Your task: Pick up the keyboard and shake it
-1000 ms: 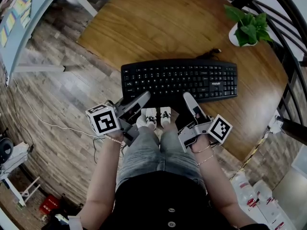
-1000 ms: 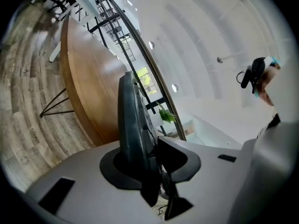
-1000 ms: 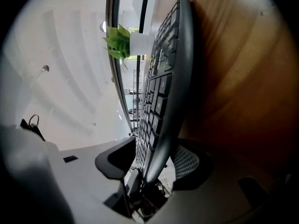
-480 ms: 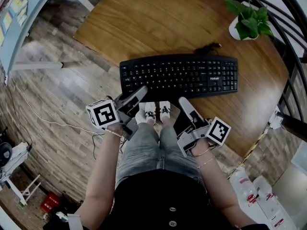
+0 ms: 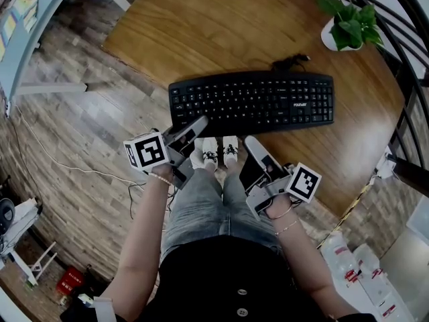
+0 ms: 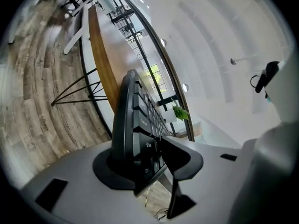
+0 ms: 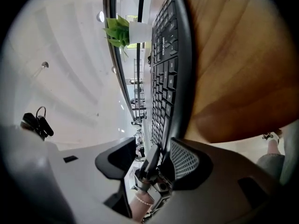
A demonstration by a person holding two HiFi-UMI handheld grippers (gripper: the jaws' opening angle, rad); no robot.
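One black keyboard (image 5: 251, 102) lies flat on the round wooden worktop (image 5: 201, 32), close to its near edge. One cable (image 5: 291, 62) trails from its back, and one potted plant (image 5: 348, 27) stands well apart at the far right. There are two hand-held grippers. The left hand-held gripper (image 5: 196, 127) has the keyboard's front left corner between its jaws, which are opening and no longer clamp it. The right hand-held gripper (image 5: 251, 145) is released, its jaws spread wide just short of the front edge. A second ago the right one reached over that front edge and the left one's jaws stood narrower; both have since eased back toward the person. Below the worktop is a wood-plank floor (image 5: 74, 146), and a black metal railing (image 5: 402, 19) curves along the right.
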